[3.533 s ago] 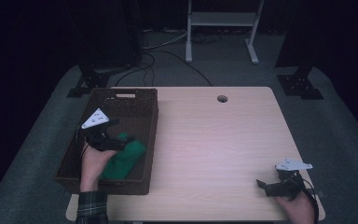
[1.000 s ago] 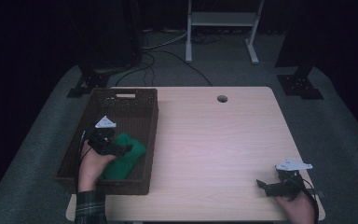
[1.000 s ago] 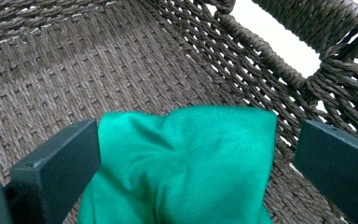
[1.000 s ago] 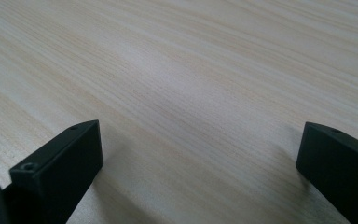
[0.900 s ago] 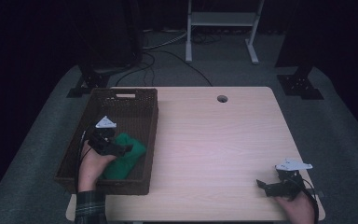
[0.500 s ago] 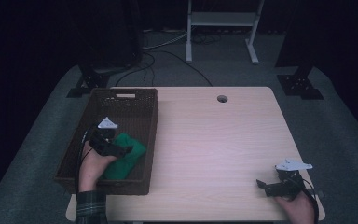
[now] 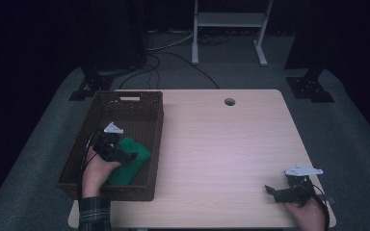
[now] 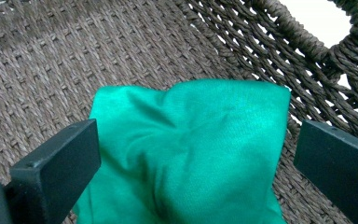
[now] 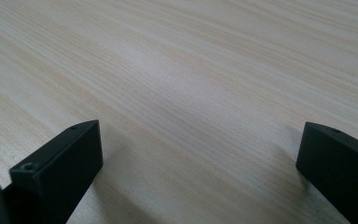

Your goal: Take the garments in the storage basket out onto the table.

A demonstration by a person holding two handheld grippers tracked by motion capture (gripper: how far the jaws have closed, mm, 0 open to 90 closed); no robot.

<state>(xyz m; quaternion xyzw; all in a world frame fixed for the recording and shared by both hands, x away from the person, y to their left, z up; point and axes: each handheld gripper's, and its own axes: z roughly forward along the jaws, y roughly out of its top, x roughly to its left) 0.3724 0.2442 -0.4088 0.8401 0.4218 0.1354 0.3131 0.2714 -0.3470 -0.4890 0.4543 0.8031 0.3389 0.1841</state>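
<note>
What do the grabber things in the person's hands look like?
Each is black with a pale grey three-cornered plate on top. The left gripper trails a black cable, and that arm wears a green plaid sleeve. The right gripper matches. Both have chunky, square-ended black fingers.

We record a bright green cloth bag (image 8: 186,149) lying in a dark brown woven wicker basket (image 7: 125,103). The table (image 7: 221,144) is pale wood with fine straight grain. Both the left gripper (image 8: 191,158) and right gripper (image 9: 196,163) have black jaws. We note a green plaid sleeve (image 7: 92,214).
</note>
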